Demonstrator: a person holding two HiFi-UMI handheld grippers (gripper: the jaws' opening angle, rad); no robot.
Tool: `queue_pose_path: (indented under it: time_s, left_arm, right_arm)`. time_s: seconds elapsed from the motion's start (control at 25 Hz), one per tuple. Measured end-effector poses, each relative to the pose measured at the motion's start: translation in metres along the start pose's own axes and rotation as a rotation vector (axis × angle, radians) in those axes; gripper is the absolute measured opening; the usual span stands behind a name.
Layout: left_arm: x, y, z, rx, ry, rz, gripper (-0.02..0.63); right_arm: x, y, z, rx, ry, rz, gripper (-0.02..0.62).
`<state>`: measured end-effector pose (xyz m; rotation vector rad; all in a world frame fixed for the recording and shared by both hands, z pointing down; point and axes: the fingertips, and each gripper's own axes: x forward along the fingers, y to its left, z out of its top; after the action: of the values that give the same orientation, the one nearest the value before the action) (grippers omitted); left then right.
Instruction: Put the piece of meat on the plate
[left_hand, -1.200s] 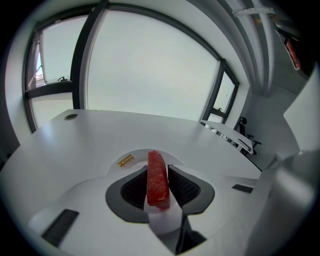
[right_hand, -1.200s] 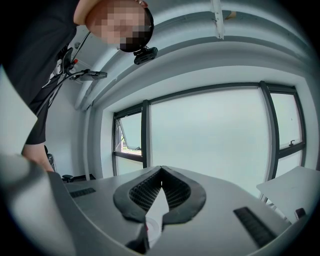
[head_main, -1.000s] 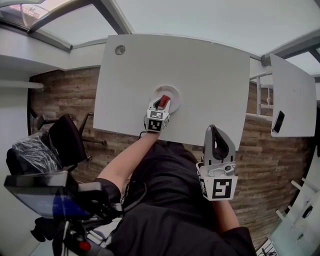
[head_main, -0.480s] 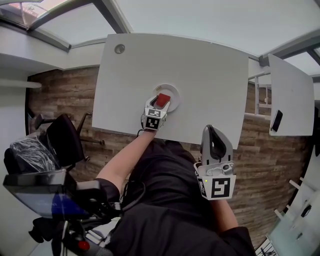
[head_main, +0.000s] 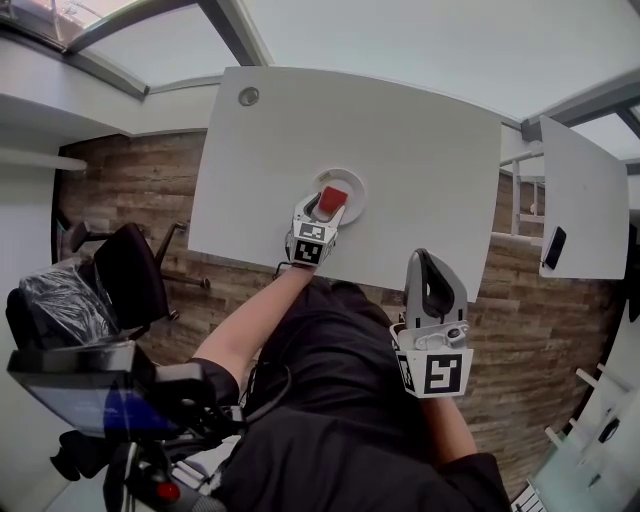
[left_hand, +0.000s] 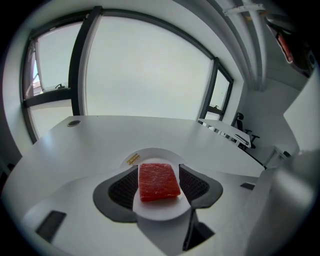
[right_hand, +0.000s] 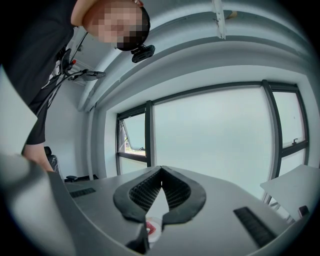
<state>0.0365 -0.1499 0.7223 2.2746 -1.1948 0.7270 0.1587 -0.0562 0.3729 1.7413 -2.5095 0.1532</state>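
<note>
Piece of meat (left_hand: 159, 181): red slab, flat on white plate (left_hand: 150, 155), counter (left_hand: 100, 135). Left gripper (left_hand: 158, 175) jaws wide, flanking it. Right gripper (right_hand: 160, 172) jaws closed, empty, near-right.

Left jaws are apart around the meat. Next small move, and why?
Probably draw the left gripper straight back from the round white plate: the red slab of meat lies flat on it and both pads stand clear of it.
</note>
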Motion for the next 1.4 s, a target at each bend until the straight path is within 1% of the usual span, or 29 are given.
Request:
queue_pose_path:
  time_s: [0.08,0.12,0.24,0.4,0.52,0.68,0.76,0.88,0.96,1.04,1.08,1.2,1.28,1.36,1.4]
  left_arm:
    - [-0.005,0.000,0.001,0.003,0.012,0.009,0.241]
    - [-0.007,-0.001,0.005,-0.004,0.002,0.007,0.241]
    - [-0.015,-0.005,0.017,-0.029,-0.063,-0.005,0.239]
    - [-0.022,-0.003,0.024,-0.022,-0.083,0.018,0.239]
    - [-0.030,-0.008,0.033,-0.019,-0.109,0.004,0.239]
    - [-0.034,-0.007,0.030,-0.031,-0.112,0.011,0.238]
    - [-0.038,-0.011,0.030,-0.033,-0.115,0.000,0.238]
    - [-0.047,-0.017,0.034,-0.009,-0.098,-0.008,0.238]
    - [-0.053,-0.019,0.039,0.005,-0.109,-0.004,0.233]
    - [-0.062,-0.020,0.047,0.018,-0.140,-0.001,0.160]
    - [-0.065,-0.022,0.049,0.021,-0.150,-0.008,0.144]
    - [-0.069,-0.029,0.049,0.022,-0.169,-0.052,0.142]
    - [-0.076,-0.031,0.053,0.030,-0.182,-0.061,0.140]
    - [-0.086,-0.032,0.058,0.033,-0.200,-0.060,0.091]
    - [-0.092,-0.031,0.062,0.032,-0.213,-0.058,0.086]
  right_arm:
    - [0.000,0.001,0.000,0.000,-0.001,0.002,0.006]
    - [0.000,0.003,0.001,0.000,-0.001,0.005,0.006]
    - [-0.002,0.009,0.003,-0.004,-0.002,0.019,0.006]
    - [0.003,0.011,0.001,-0.009,-0.011,0.036,0.006]
    - [0.002,0.011,0.005,-0.009,-0.018,0.038,0.006]
    - [0.002,0.010,0.007,-0.008,-0.029,0.040,0.006]
    - [0.000,0.011,0.010,-0.013,-0.035,0.042,0.006]
    - [-0.004,0.014,0.013,-0.015,-0.043,0.041,0.006]
    - [-0.004,0.016,0.015,-0.012,-0.047,0.040,0.006]
    - [-0.004,0.018,0.017,-0.013,-0.054,0.044,0.006]
    - [-0.004,0.019,0.018,-0.015,-0.058,0.046,0.006]
    - [-0.003,0.024,0.020,-0.022,-0.066,0.052,0.006]
    - [-0.002,0.027,0.019,-0.019,-0.068,0.057,0.006]
    - [-0.001,0.031,0.020,-0.018,-0.070,0.065,0.006]
    - [0.001,0.033,0.022,-0.021,-0.074,0.069,0.006]
